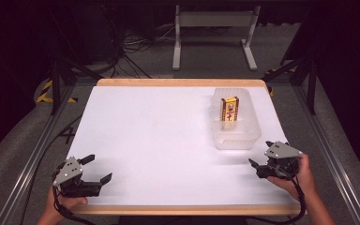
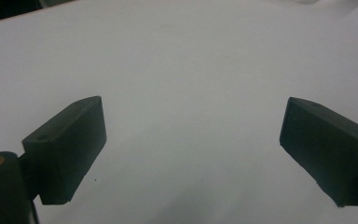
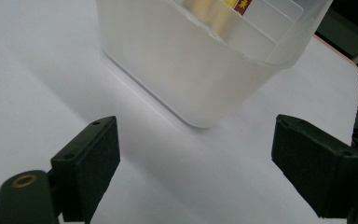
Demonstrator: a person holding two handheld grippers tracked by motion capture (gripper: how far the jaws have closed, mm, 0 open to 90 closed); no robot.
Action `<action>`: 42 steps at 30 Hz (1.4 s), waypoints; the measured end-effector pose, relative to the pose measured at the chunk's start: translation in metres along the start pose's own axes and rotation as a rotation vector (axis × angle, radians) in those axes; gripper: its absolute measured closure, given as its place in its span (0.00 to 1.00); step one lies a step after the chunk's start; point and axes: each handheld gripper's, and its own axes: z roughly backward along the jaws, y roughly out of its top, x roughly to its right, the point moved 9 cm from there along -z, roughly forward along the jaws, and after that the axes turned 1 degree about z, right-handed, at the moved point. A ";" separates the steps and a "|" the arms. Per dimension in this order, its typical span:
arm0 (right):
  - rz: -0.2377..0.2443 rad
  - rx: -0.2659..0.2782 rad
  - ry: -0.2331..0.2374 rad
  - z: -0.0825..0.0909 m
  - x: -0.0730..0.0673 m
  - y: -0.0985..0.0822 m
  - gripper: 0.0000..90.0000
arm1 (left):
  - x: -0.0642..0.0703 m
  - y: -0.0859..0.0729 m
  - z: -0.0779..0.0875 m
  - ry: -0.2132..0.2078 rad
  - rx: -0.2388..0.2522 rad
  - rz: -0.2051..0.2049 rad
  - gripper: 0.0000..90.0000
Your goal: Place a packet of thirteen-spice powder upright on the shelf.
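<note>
Translucent plastic tub (image 1: 235, 136) w/ yellow-red box (image 1: 229, 108), label unreadable, left gripper (image 1: 98, 169) & right gripper (image 1: 261, 154) both gaping, empty

Counter (image 1: 159, 140) white on top, pale wood edge. Container (image 1: 251, 136) frosted translucent white. Box (image 1: 229, 108) inside yellow with dark red-brown bands and small figure print. Left gripper (image 1: 99, 169) and right gripper (image 1: 258, 159) black with grey top plates; jaws matte black. Floor (image 1: 206, 61) grey carpet
</note>
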 end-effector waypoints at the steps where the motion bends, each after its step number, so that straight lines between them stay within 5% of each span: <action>1: -0.008 0.001 0.006 0.000 0.000 -0.002 0.17 | 0.000 0.000 0.000 0.000 0.001 0.000 0.09; 23: -0.174 0.026 -0.051 0.014 0.001 -0.056 0.11 | -0.001 0.003 -0.002 -0.018 0.013 0.001 0.09; 32: -0.189 0.070 -0.083 0.020 0.000 -0.046 0.10 | 0.000 0.001 -0.003 -0.029 0.010 -0.005 0.09; 42: -0.150 0.041 -0.080 0.014 -0.005 -0.050 0.10 | -0.002 0.002 -0.004 -0.022 0.011 -0.003 0.09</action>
